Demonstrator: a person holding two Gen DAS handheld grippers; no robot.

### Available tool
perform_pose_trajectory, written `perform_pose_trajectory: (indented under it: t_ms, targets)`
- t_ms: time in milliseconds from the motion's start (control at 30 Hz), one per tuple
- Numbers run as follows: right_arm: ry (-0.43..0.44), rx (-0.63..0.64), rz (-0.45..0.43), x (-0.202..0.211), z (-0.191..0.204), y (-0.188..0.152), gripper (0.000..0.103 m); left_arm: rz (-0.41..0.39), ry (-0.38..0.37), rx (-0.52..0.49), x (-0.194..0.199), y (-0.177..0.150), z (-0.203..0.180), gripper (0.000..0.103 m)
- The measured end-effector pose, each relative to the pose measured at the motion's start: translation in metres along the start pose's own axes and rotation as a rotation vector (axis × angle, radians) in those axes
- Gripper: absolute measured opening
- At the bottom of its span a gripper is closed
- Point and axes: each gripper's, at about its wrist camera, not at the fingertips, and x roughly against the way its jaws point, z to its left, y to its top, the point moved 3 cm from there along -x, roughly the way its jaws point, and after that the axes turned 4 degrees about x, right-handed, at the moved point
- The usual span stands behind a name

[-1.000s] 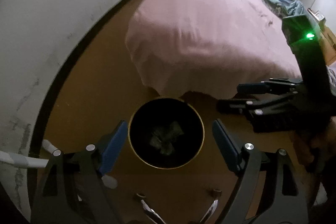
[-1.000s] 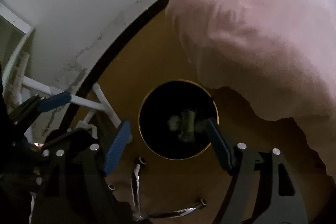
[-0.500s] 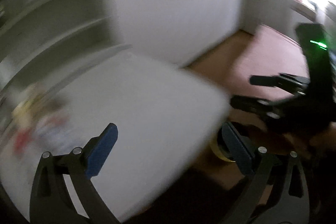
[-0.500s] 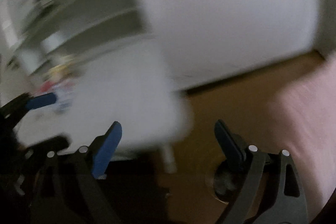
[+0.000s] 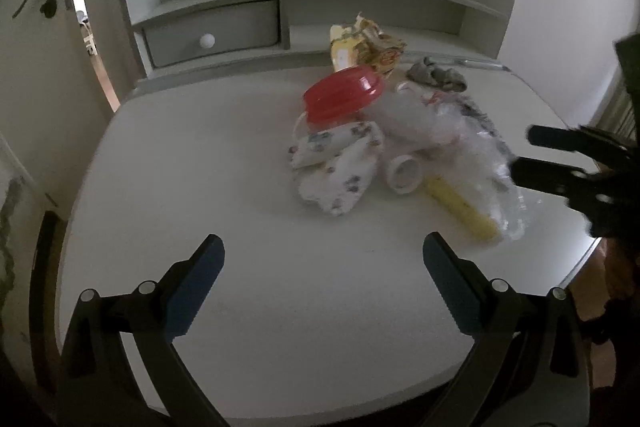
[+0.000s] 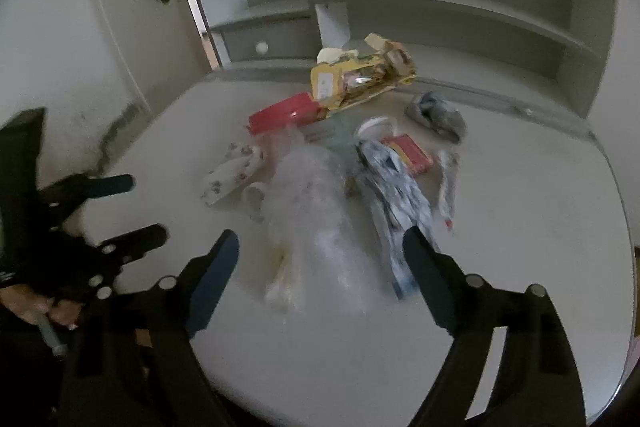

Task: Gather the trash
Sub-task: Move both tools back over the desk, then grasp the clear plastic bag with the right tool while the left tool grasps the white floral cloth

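A heap of trash lies on the white desk point(image 5: 192, 163): a red plastic lid point(image 5: 342, 93), a yellow snack wrapper point(image 5: 366, 47), patterned white cloths point(image 5: 336, 163), a tape roll point(image 5: 405, 174), a yellow tube point(image 5: 460, 205) and a crumpled clear plastic bag point(image 6: 316, 211). My left gripper point(image 5: 323, 255) hovers open over bare desk, short of the heap, nothing between its fingers. My right gripper point(image 6: 320, 247) hangs just in front of the clear bag; its jaws are closing, and the pads touch nothing. It also shows at the right edge point(image 5: 560, 163) of the left wrist view.
Shelves with a small drawer point(image 5: 212, 29) rise behind the desk. A door point(image 6: 132, 11) stands ajar at the left. A grey crumpled cloth point(image 6: 438, 117) and a red card point(image 6: 410, 153) lie toward the back. The desk's rounded front edge point(image 6: 440, 407) is close below.
Both grippers swung up and away from the black bin on the floor by the pink bed and now face the desk with the trash heap.
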Motion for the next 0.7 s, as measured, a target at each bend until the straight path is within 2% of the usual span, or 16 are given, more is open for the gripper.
perform_pose_trajectory:
  t_ms: [233, 300, 500, 700]
  targets:
    - [-0.048, 0.052, 0.086, -0.035, 0.013, 0.004, 0.062, 0.004, -0.045, -0.030, -0.022, 0.014, 0.000, 0.096]
    - [-0.025, 0.043, 0.116, -0.041, 0.012, 0.004, 0.029, 0.007, -0.051, -0.032, -0.035, 0.023, -0.002, 0.096]
    - [0.013, 0.012, 0.006, 0.000, 0.009, 0.016, 0.024, 0.022, -0.074, -0.033, -0.053, 0.036, 0.005, 0.096]
    - [0.061, -0.025, -0.059, 0.031, 0.002, 0.020, 0.024, 0.037, -0.083, -0.048, -0.068, 0.048, 0.006, 0.096]
